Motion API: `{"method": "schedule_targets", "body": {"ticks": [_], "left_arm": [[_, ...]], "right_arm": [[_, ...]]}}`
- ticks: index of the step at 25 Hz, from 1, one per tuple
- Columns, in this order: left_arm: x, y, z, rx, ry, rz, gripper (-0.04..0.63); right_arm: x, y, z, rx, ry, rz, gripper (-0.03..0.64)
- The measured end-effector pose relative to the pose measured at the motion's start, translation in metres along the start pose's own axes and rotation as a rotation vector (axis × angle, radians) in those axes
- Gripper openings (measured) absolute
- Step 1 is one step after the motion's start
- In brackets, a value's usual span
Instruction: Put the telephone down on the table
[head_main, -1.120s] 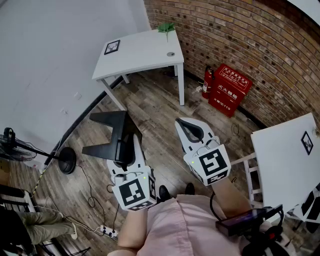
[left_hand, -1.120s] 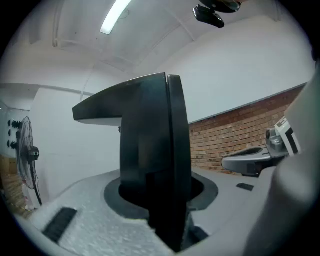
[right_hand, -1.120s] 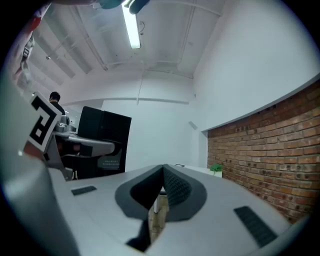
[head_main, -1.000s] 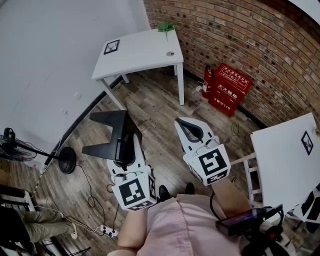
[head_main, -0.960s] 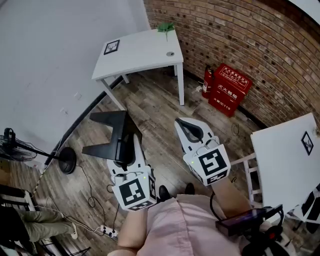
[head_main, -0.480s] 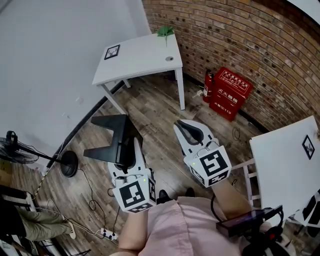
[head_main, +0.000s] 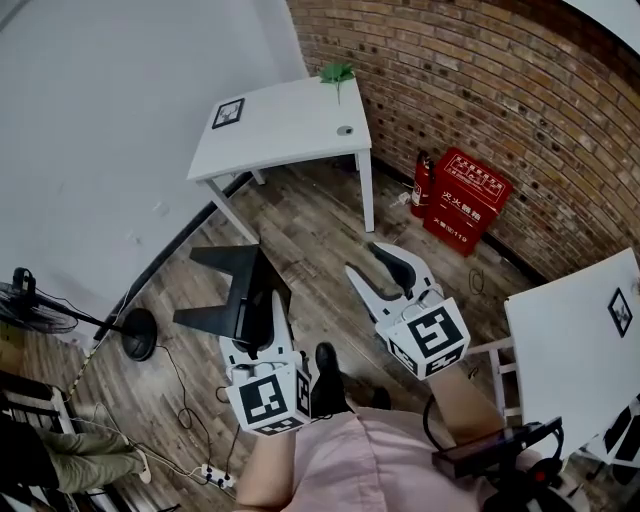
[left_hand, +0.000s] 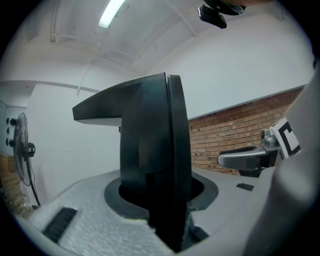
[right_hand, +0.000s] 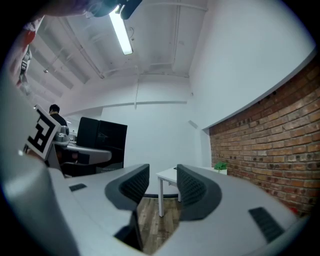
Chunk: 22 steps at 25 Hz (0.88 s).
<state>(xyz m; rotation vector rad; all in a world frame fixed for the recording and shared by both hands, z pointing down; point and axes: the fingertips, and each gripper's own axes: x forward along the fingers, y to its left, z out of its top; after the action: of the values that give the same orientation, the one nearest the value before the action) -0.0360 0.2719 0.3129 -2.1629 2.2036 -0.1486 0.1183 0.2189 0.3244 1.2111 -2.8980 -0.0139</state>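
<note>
Left gripper (head_main: 258, 322) is clamped on the black telephone (left_hand: 150, 150), its jaws closed against the lower body. The right gripper (right_hand: 163, 186) carries nothing; its jaws are opening, and only the wooden floor (head_main: 300, 215) and a leg of the white surface (head_main: 290, 130) show through the gap.

From where I stand the telephone is in mid-air over the floor, at the person's left front and well apart from the surface by the brick wall (head_main: 480, 80). The carry looks barely begun.

To do this well, I'd keep that left grip firm and the gripper level while walking over. Bring the telephone in above a bare part of the top, clear of the marker card (head_main: 228, 112), the green plant (head_main: 337, 72) and the small round thing (head_main: 345, 130) near the far edge. Lower it until its underside bears flat, and only then ease the jaws apart. The free right gripper could steady it if it rocks.

Seen along the left jaws, the telephone stands edge-on as a narrow dark slab rising upright out of them, with a flat wing jutting to the left at the top. I judge its long axis to run up and down, across the line the gripper points along. Which face is the front, I can't tell.
</note>
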Motion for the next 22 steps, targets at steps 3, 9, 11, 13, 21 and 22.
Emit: {"method": "schedule_targets", "body": {"ticks": [3,9,11,13,21,22], "left_arm": [[0.023,0.007,-0.009,-0.010,0.006,-0.022,0.167],[0.086,0.026,-0.019,-0.019,0.000,-0.110,0.167],[0.110,0.037,-0.021,-0.032,-0.003,-0.142,0.167],[0.132,0.047,-0.022,-0.053,-0.004,-0.180,0.167],[0.211,0.081,-0.004,-0.067,-0.025,-0.418,0.166],[0.218,0.085,0.000,-0.069,-0.033,-0.447,0.166]], "right_arm": [[0.021,-0.005,-0.006,0.002,0.014,0.011,0.183],[0.076,-0.017,-0.011,-0.022,0.039,0.042,0.206],[0.099,-0.022,-0.012,-0.031,0.054,0.064,0.209],[0.123,-0.021,-0.015,-0.032,0.082,0.099,0.223],[0.212,-0.014,0.016,-0.013,0.042,0.241,0.270],[0.221,-0.014,0.020,-0.018,0.039,0.251,0.270]]}}
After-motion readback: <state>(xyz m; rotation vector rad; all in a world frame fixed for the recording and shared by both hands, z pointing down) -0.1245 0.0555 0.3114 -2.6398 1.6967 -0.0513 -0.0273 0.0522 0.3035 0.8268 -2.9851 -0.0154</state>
